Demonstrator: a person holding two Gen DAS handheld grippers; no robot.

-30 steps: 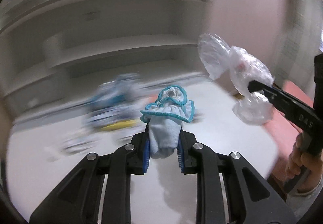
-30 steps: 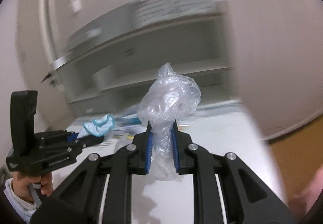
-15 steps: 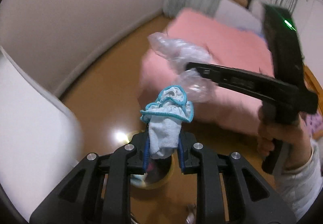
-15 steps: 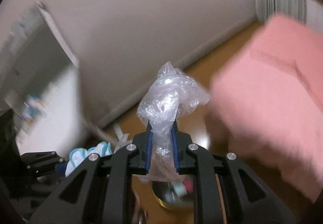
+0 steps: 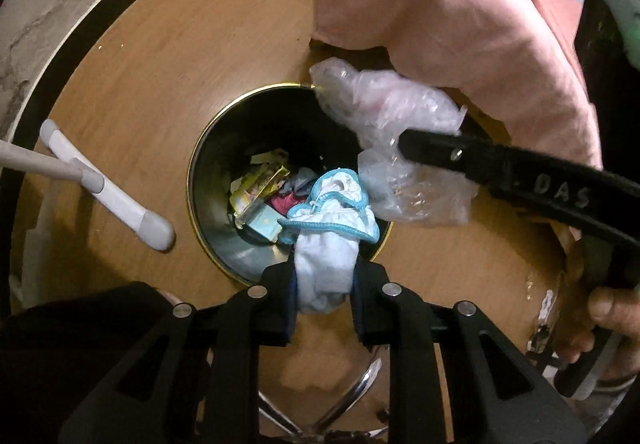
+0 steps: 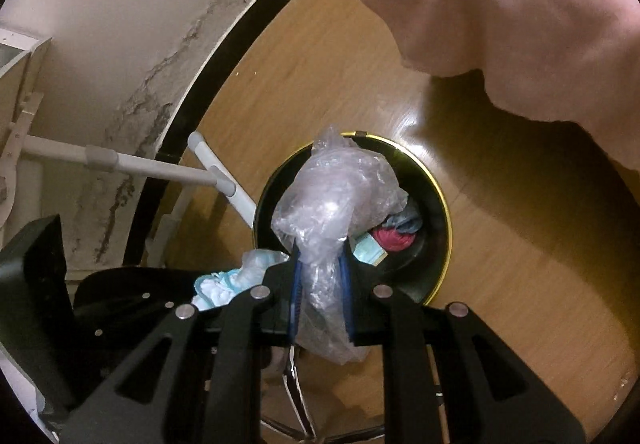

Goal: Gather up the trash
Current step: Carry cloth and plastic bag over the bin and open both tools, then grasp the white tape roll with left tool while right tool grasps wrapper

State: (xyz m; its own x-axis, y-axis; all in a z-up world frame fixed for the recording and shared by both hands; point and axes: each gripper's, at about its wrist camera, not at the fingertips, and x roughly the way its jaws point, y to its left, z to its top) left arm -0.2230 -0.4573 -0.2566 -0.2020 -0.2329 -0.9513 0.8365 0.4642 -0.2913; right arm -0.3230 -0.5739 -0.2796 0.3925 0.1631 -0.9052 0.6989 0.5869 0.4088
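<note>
Bin (image 5: 208, 148) lay directly below both claws: left claw (image 5: 324, 280) opening around blue-trimmed cloth (image 5: 328, 240), right claw (image 6: 320, 284) clamping crumpled plastic (image 6: 336, 200).

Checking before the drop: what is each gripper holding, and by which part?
Left gripper: blue-edged cloth, by its lower end, jaws opening. Right gripper: crumpled plastic, near its bottom.

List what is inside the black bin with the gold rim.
Inside the bin lie yellow wrappers, a pale blue box and red and blue-grey crumpled pieces. The held white cloth and plastic bag cover the rest.
</note>
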